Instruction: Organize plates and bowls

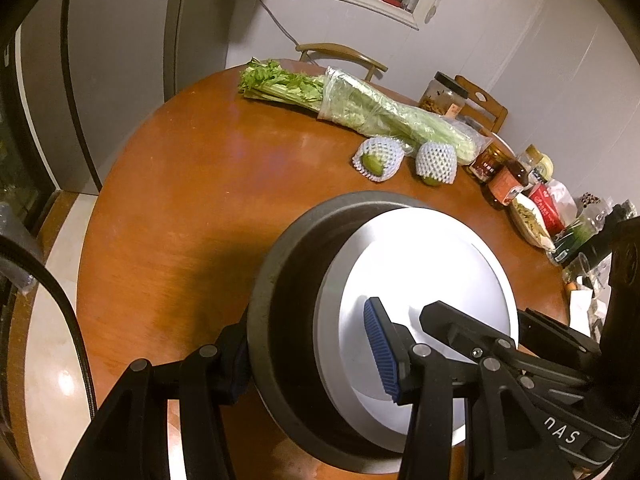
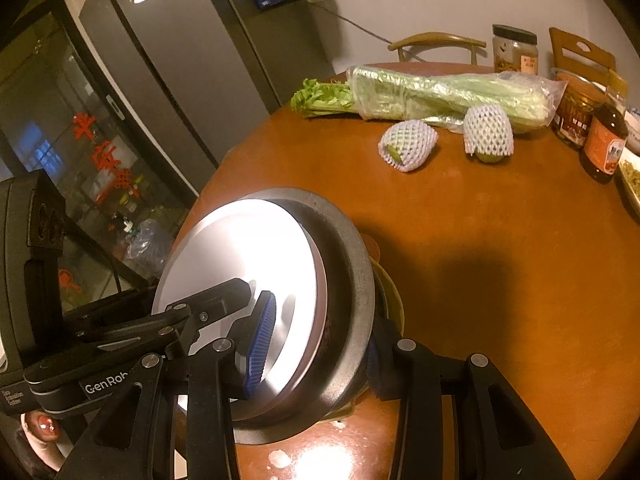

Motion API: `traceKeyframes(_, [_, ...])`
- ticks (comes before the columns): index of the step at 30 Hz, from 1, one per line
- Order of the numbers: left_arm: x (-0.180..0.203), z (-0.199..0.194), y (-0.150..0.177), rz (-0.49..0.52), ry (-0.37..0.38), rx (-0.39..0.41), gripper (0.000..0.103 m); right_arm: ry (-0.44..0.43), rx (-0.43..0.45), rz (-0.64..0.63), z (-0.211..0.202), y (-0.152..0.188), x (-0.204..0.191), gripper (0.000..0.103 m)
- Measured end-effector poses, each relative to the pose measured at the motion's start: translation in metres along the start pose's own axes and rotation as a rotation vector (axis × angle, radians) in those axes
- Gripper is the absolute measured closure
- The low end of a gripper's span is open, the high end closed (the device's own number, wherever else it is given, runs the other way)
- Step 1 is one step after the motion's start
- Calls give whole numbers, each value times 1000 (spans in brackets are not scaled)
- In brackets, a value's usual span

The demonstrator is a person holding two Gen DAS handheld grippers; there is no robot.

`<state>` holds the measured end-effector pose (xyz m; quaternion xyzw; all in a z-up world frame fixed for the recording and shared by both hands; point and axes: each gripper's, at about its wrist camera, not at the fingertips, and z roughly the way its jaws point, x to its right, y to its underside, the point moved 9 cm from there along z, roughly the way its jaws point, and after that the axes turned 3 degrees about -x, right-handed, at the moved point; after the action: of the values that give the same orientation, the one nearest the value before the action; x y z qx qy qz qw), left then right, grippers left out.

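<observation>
A dark grey bowl (image 1: 288,280) (image 2: 352,280) with a shiny steel plate (image 1: 420,272) (image 2: 240,252) standing tilted inside it is held over the round wooden table (image 1: 192,200). My left gripper (image 1: 308,364) is shut on the bowl's rim, one blue pad (image 1: 380,348) inside, the other finger outside. My right gripper (image 2: 320,344) is shut on the same bowl's opposite rim, one blue pad (image 2: 262,344) inside against the plate. Each gripper shows in the other's view. A yellowish dish (image 2: 392,300) sits under the bowl.
Bagged celery (image 1: 360,104) (image 2: 440,92) and two net-wrapped fruits (image 1: 378,158) (image 1: 436,162) lie at the far side. Jars, sauce bottles (image 1: 504,176) (image 2: 604,140) and food packets crowd the right edge. A fridge (image 2: 168,60) and chairs stand beyond the table.
</observation>
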<state>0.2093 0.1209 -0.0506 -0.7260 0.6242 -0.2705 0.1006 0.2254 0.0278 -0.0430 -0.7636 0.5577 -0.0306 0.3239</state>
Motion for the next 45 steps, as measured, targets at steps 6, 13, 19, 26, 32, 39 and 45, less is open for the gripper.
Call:
traceKeyframes(6, [-2, 4, 2, 8, -24, -4, 53, 1, -12, 4, 7, 3, 4, 61])
traceKeyframes(13, [-3, 5, 3, 4, -25, -7, 53, 9, -10, -6, 8, 3, 4, 61])
traceKeyframes(19, [-4, 6, 3, 6, -32, -2, 53, 7, -4, -5, 8, 3, 3, 61])
traceKeyframes(26, [-4, 8, 5, 9, -36, -3, 53, 9, -5, -6, 10, 3, 4, 61])
traceKeyframes(32, [-6, 8, 6, 6, -37, -7, 53, 20, 1, -8, 12, 3, 6, 61])
traceKeyframes(39, [-7, 9, 11, 3, -40, -13, 53, 49, 14, -29, 11, 2, 6, 61])
traceKeyframes(45, [-7, 10, 12, 4, -39, -15, 53, 61, 16, -37, 10, 2, 5, 61])
